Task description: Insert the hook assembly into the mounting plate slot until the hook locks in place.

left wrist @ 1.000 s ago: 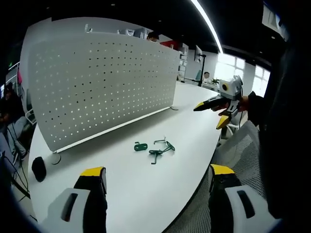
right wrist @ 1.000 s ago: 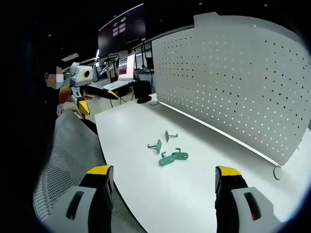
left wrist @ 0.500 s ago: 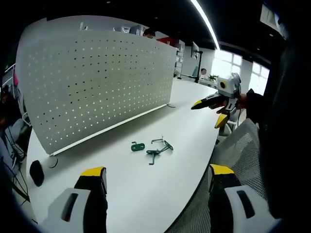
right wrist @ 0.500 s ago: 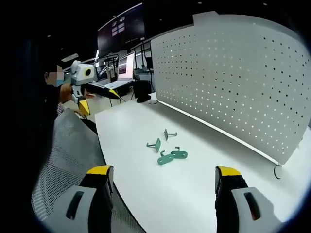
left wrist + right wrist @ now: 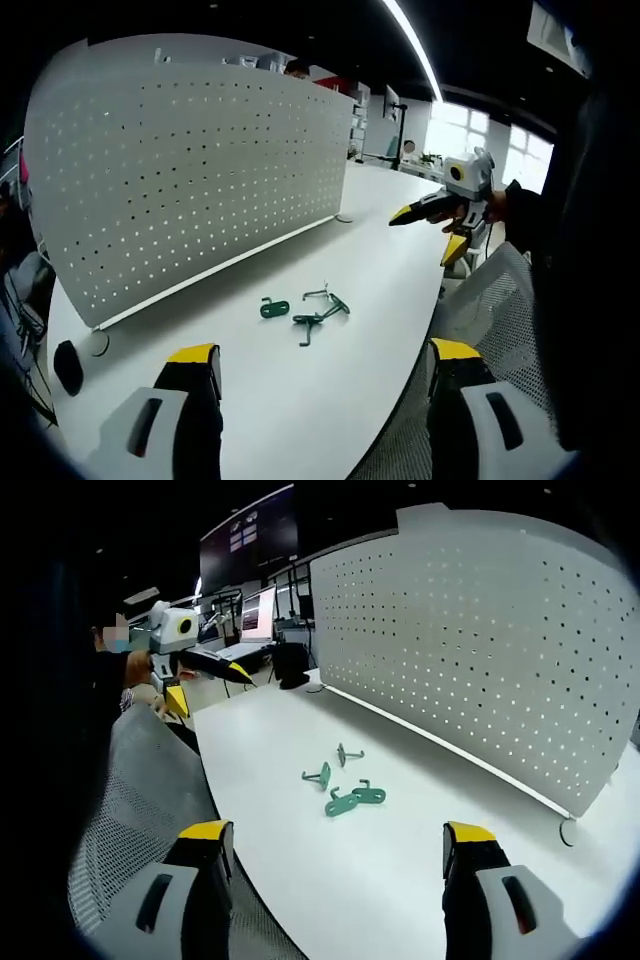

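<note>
Yellow-tipped claws (image 5: 315,365) (image 5: 336,840) wide apart, empty.

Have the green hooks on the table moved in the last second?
No. The green hooks keep their layout and their spot before the pegboard; the small shift is the camera's.

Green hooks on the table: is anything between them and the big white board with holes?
No. Between the green hooks and the pegboard lies only bare white table, seen in the right gripper view.
</note>
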The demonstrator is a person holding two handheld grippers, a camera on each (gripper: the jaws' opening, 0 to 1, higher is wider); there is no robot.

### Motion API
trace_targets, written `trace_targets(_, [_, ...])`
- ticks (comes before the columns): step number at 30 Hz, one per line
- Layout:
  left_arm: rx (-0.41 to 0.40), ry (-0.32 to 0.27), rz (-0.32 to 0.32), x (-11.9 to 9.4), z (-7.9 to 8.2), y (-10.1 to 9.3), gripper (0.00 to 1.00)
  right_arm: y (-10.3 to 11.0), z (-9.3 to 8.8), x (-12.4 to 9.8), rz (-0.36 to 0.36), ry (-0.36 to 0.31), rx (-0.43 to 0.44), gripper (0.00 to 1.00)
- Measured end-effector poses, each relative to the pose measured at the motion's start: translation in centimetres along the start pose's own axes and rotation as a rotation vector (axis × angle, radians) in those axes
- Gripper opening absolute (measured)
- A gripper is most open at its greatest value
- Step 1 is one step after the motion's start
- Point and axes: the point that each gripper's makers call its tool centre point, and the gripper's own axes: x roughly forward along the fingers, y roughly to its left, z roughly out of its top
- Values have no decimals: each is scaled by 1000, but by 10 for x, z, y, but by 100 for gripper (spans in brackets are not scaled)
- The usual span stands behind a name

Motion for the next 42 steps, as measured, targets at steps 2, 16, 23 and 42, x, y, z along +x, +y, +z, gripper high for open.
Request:
trace_targets(2, [6, 1, -9, 3, 0, -1, 86, 1, 0, 0, -2, 2, -1, 85])
trace_targets(16, [10, -24, -49, 13, -2, -8, 84, 8, 10, 7, -6, 14, -29, 85])
trace_targets(23, [-17, -48, -36, 7, -8, -11, 84, 14, 24, 27, 27, 36, -83, 81])
trace_targets(42, [-47, -128, -19, 10, -6, -15, 84, 44, 50, 103, 171, 144, -223, 61])
